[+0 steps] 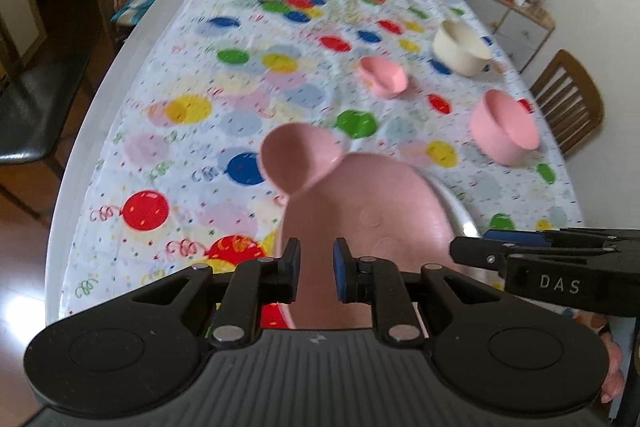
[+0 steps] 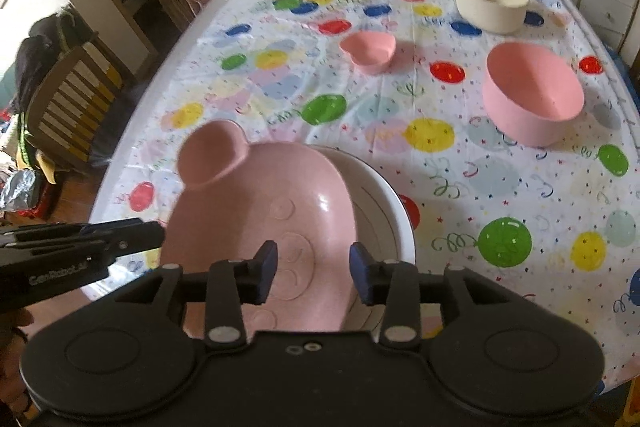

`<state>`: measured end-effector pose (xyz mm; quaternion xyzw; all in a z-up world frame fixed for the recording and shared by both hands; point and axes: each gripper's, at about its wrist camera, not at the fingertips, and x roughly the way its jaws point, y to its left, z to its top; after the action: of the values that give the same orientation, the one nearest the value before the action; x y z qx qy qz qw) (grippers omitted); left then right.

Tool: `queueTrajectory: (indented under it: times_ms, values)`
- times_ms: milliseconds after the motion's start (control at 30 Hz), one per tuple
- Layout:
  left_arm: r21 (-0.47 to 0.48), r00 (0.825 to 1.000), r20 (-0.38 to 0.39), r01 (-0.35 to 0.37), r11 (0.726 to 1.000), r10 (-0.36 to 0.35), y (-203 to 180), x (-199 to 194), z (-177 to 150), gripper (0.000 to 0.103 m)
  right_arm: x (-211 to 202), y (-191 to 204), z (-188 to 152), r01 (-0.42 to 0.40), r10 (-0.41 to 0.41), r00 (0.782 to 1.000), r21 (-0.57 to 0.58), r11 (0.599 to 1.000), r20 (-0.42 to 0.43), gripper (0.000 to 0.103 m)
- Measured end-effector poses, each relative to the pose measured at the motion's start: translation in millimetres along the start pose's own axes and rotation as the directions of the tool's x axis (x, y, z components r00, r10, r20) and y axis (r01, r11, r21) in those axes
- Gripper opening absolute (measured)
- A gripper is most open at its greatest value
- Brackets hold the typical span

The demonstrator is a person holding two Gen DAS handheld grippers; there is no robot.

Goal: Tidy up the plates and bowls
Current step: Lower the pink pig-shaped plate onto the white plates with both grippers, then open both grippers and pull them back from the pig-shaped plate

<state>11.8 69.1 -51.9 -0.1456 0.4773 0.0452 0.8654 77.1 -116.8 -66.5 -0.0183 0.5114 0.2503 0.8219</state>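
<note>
1. Found left gripper narrow at lower centre; could not tell whether gripping.
2. Saw pink bear-faced plate with one round ear, glossy, tilted on white dish, centre frame.
3. Found right gripper parted, pads clear.

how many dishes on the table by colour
pink: 3 – bear-shaped plate, small bowl, big bowl
cream: 1 – bowl
white: 1 – plate under the bear-shaped plate
total: 5
</note>
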Motion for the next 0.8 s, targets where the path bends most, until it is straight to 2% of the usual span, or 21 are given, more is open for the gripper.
queueTrajectory:
  times_ms: [100, 167, 267, 300, 333, 667, 800]
  values:
    - [0.014, 0.999, 0.029, 0.027, 1.000, -0.028, -7, -10, 2, 0.018, -16, 2, -1, -0.007, 0.008, 0.999, -0.005, 1.000, 0.034, 0.047]
    - [0.026, 0.998, 0.047, 0.041, 0.999, -0.042, -12, -15, 3, 0.025, -27, 2, -1, -0.011, 0.011, 0.998, -0.005, 1.000, 0.061, 0.054]
    - [0.044, 0.996, 0.072, 0.050, 0.998, -0.053, -18, -22, 4, 0.046, -40, -2, -2, -0.005, 0.005, 0.996, -0.002, 1.000, 0.094, 0.063]
    - [0.049, 0.995, 0.082, 0.048, 0.998, -0.052, -20, -23, 4, 0.057, -45, -4, -2, -0.002, 0.002, 0.994, 0.001, 1.000, 0.107, 0.064]
    - [0.051, 0.994, 0.095, 0.047, 0.998, -0.051, -21, -25, 5, 0.059, -49, -5, -3, 0.001, -0.001, 0.993, 0.002, 1.000, 0.116, 0.065]
    - [0.120, 0.985, 0.150, 0.069, 0.990, -0.087, -50, -29, 23, 0.060, -81, -33, 4, 0.040, -0.045, 0.977, 0.032, 0.999, 0.210, 0.089]
    - [0.153, 0.979, 0.176, 0.076, 0.985, -0.103, -70, -27, 32, 0.067, -91, -48, 9, 0.049, -0.055, 0.968, 0.031, 0.998, 0.244, 0.093]
